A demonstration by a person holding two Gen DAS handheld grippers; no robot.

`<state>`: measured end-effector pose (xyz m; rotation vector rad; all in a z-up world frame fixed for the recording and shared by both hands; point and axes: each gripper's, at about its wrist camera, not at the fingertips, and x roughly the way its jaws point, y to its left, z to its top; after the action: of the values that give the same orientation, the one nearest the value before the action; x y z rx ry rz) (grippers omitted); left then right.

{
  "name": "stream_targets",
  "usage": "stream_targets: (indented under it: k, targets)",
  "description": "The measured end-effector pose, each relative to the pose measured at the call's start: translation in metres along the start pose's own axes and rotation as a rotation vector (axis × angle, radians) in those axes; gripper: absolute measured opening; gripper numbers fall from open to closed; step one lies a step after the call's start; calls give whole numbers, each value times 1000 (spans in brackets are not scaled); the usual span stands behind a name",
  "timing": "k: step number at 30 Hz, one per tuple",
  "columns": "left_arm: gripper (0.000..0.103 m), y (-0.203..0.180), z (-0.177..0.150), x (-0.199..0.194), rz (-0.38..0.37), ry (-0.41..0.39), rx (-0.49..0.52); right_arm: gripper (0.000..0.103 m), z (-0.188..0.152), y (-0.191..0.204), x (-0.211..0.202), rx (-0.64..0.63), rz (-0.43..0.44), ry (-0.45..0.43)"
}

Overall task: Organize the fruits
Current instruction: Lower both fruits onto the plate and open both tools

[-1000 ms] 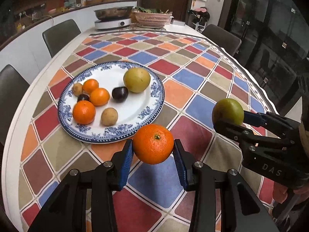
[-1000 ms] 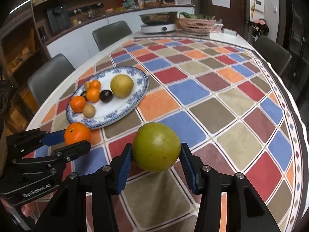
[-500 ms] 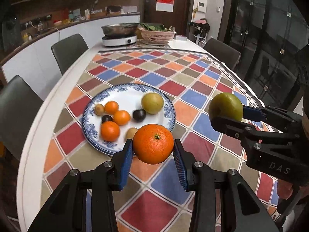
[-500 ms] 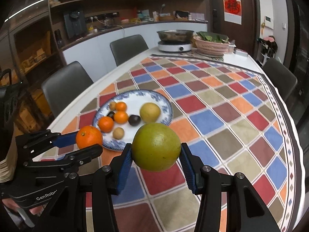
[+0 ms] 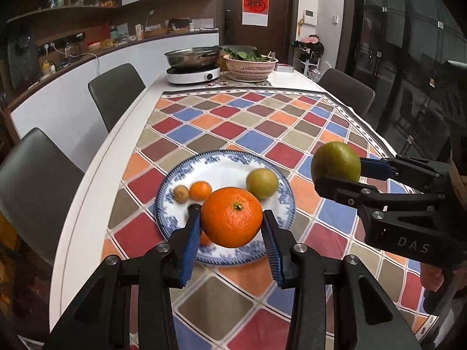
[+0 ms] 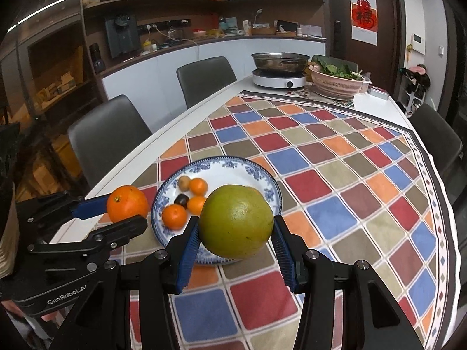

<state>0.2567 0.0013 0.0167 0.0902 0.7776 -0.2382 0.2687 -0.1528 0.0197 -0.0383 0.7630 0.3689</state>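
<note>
My left gripper [image 5: 232, 221] is shut on a large orange [image 5: 231, 217] and holds it in the air above the near side of a blue-and-white plate [image 5: 221, 164]. My right gripper [image 6: 235, 223] is shut on a big green citrus fruit [image 6: 236, 221], also held high above the table. On the plate lie a yellow-green fruit [image 5: 261, 182], small oranges [image 6: 174, 216], a brown kiwi-like fruit [image 6: 184, 183] and a dark plum [image 6: 181, 200]. Each gripper shows in the other's view: the right gripper [image 5: 335, 169], the left gripper [image 6: 122, 207].
A checkered cloth [image 5: 262, 122] covers the long white table. At the far end stand an induction cooker with a steel pot [image 5: 192, 64] and a pink basket of greens [image 5: 251, 65]. Dark chairs [image 5: 116, 93] line the left side and one [image 5: 347, 90] the right.
Both grippers have risen and pulled back with their fruits, so the plate looks smaller and farther below. Both grips are unchanged.
</note>
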Motion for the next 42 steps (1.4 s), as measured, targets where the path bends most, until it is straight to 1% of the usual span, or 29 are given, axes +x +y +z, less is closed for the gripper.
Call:
stream_targets:
  k: [4,8,15,19,26,30,33,36,39,42]
  targets:
    - [41,9,12,7,11,-3,8,49,14,3,13,-16,0,18]
    - [41,18,22,17,3,12,3,49,26,3,25,-20,3,31]
    - [41,34,37,48,-1,77,2,49,46,0,61,-20,18,106]
    - [41,43,47,69,-20,113,-15,49,56,-6,87,12,25,156]
    - [41,56,58,111,-9,178,-36,49,63,-13,124,43,20,216]
    - [41,63,60,133,1,219,-48,50,67,-16,140,33,3,247]
    - [41,68,62,147,-8,246,-61,50,70,-19,152,40,4,280]
    - [41,70,63,156,-16,269,-67,50,70,-22,163,43,5,312]
    - [41,70,64,162,-15,278,-61,50,70,-23,167,41,2,317]
    - [41,68,65,167,-8,287,-58,50,70,-25,172,50,18,331]
